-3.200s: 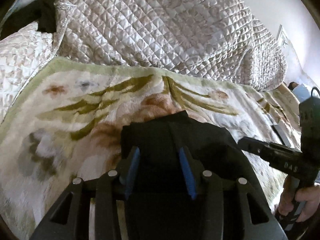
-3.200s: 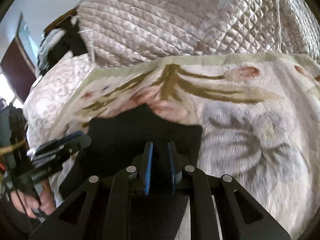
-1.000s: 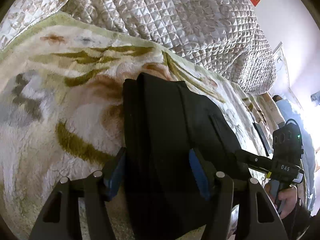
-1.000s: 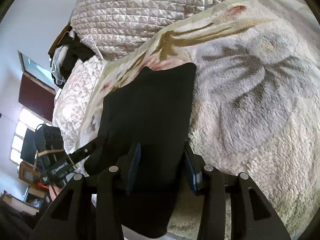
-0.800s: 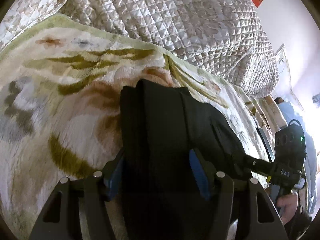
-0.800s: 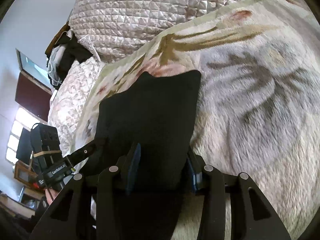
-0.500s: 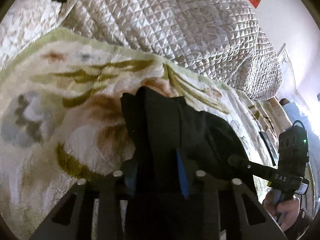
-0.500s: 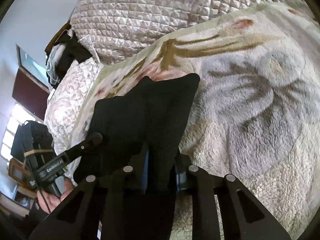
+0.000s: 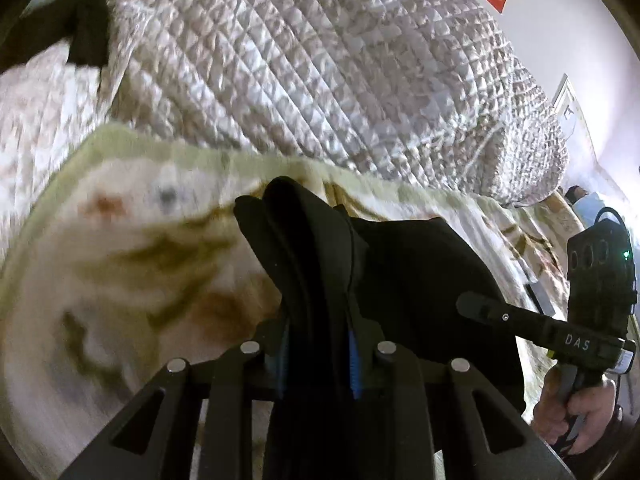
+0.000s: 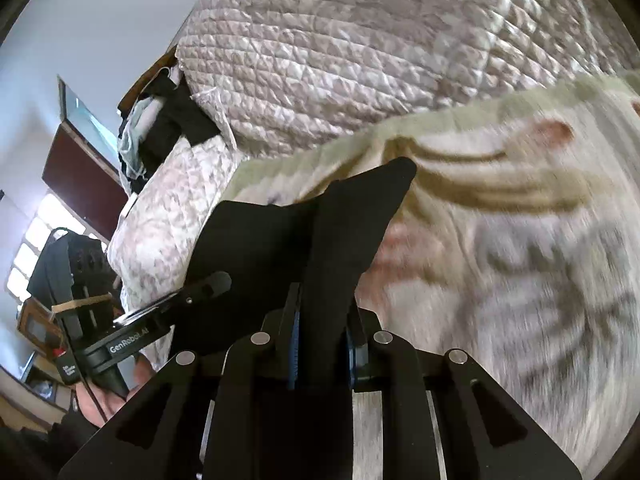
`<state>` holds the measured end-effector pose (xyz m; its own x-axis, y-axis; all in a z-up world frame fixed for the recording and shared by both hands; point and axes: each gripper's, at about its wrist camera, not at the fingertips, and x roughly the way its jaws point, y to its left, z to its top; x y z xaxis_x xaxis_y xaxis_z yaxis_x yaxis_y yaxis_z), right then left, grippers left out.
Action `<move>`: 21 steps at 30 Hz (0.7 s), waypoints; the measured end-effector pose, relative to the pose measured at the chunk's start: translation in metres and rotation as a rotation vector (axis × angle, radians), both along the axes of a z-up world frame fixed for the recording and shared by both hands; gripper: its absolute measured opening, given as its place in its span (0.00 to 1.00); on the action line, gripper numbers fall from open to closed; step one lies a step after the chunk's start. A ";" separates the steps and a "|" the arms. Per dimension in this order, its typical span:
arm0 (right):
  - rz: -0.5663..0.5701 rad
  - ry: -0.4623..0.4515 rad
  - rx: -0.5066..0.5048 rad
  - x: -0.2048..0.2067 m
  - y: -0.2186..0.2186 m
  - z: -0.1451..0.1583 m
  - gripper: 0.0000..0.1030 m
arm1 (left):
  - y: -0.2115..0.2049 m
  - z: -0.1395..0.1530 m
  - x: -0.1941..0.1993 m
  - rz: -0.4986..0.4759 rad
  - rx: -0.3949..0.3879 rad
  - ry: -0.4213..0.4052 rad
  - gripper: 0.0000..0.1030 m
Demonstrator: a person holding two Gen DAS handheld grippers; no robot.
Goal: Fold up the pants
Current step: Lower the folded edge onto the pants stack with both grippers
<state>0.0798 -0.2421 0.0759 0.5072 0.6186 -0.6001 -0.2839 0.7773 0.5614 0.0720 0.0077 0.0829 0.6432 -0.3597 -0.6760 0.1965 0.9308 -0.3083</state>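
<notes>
The black pants (image 9: 400, 272) hang bunched and lifted off the floral blanket (image 9: 120, 260). My left gripper (image 9: 318, 332) pinches a thick fold of them between its blue pads, with the jaws still closing on the cloth. In the right wrist view my right gripper (image 10: 322, 320) is shut on another fold of the pants (image 10: 344, 232), whose far corner sticks up over the blanket (image 10: 520, 260). Each gripper shows in the other's view: the right gripper (image 9: 464, 304) at the pants' right edge, the left gripper (image 10: 220, 280) at their left edge.
A quilted silvery cover (image 9: 320, 80) is heaped behind the blanket. Dark clothes (image 10: 160, 132) are piled at the far left beside a brown cabinet. A hand (image 9: 576, 412) holds the right gripper's handle at the bed's edge.
Both grippers have closed onto the pants and risen, pulling the cloth up from flat on the blanket into bunched, hanging folds.
</notes>
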 end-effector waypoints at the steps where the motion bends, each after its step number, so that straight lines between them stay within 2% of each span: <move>1: 0.007 -0.002 0.000 0.011 0.005 0.001 0.17 | 0.004 0.002 0.009 0.003 0.001 -0.003 0.24; 7: 0.031 -0.009 -0.021 0.057 0.026 -0.007 0.17 | 0.025 -0.009 0.056 0.037 0.002 -0.008 0.25; 12: 0.025 0.005 -0.059 0.081 0.032 -0.034 0.18 | 0.029 -0.037 0.083 0.065 0.020 0.058 0.26; 14: 0.009 0.030 -0.067 0.088 0.026 -0.044 0.20 | 0.026 -0.047 0.087 0.068 0.078 0.064 0.31; 16: -0.021 0.029 -0.095 0.088 0.018 -0.045 0.31 | 0.033 -0.051 0.089 0.084 0.057 0.088 0.36; 17: -0.044 0.012 -0.131 0.086 0.014 -0.042 0.33 | 0.038 -0.051 0.088 0.096 0.042 0.101 0.37; 19: -0.096 -0.026 -0.205 0.080 0.006 -0.033 0.33 | 0.044 -0.047 0.083 0.129 0.059 0.098 0.38; 21: -0.119 -0.052 -0.206 0.073 0.000 -0.025 0.33 | 0.049 -0.040 0.075 0.185 0.122 0.070 0.36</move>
